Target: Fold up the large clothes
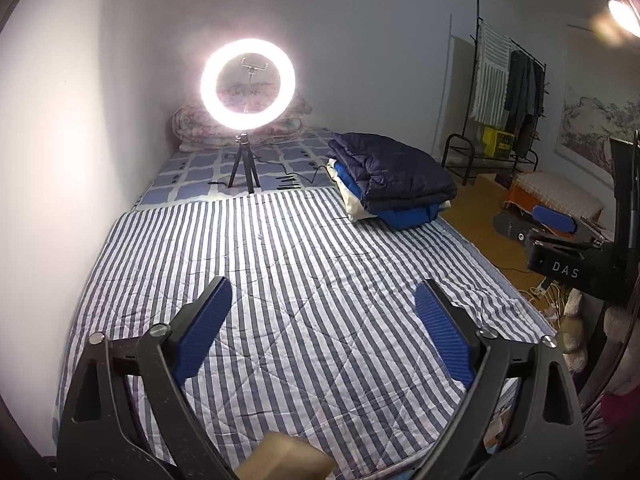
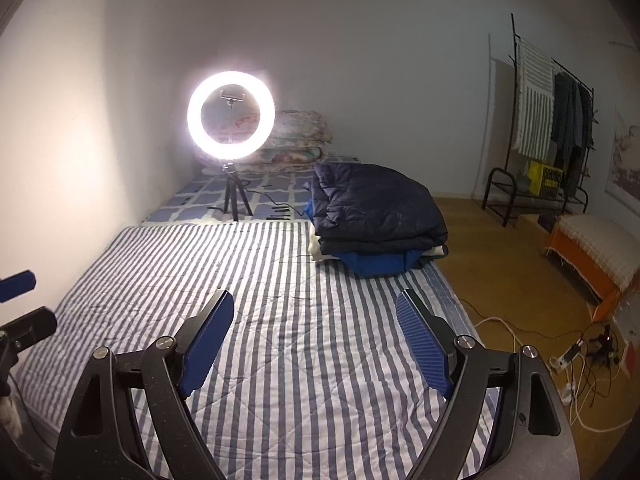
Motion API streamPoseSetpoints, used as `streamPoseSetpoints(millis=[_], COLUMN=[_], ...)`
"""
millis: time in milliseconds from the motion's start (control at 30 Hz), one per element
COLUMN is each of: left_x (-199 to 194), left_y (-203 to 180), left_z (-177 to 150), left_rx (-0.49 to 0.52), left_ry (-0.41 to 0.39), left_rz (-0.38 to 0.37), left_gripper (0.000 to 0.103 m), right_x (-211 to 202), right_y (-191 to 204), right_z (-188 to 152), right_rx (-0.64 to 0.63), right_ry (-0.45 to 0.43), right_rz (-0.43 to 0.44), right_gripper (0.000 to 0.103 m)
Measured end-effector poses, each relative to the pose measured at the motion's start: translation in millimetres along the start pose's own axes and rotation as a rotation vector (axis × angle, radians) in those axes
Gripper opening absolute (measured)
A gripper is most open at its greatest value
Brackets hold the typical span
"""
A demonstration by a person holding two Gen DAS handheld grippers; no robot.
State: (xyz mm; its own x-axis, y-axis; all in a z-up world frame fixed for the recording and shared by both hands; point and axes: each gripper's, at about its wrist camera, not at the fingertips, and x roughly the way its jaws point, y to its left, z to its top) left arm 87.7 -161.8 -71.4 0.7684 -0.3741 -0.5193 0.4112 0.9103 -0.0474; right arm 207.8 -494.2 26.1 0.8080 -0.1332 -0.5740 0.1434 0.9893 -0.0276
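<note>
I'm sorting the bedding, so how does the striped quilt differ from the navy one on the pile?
The striped quilt lies spread flat across the bed; the navy quilt is folded on top of a pile. The striped quilt is blue-and-white and thin; the navy quilt is plain, dark and puffy. Both are stitched quilting and rest on the bed.

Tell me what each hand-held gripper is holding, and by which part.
Nothing is held. The left hand-held gripper and the right hand-held gripper both stand open over the striped quilt.

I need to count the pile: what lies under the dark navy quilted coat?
Under the navy coat a bright blue garment and a cream layer show at the edges. Anything deeper is covered.
</note>
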Motion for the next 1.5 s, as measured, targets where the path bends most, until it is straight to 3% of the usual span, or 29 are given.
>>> streamPoseSetpoints(millis=[400, 1500], left_x=[-1.4, -2.7], left_y=[8.3, 4.6], left_z=[2.1, -0.2], left_rx=[-0.042, -0.023], left_ry=[-0.017, -0.017], left_rz=[0.042, 0.041], left_gripper=[0.102, 0.103], right_x=[1.5, 4.6], right_y=[-4.0, -9.8], right_z=[-2.4, -2.8], right_rx=[0.012, 0.021], right_ry=[-0.003, 0.006], right_rz=[-0.016, -0.024], right_gripper=[0.084, 0.084])
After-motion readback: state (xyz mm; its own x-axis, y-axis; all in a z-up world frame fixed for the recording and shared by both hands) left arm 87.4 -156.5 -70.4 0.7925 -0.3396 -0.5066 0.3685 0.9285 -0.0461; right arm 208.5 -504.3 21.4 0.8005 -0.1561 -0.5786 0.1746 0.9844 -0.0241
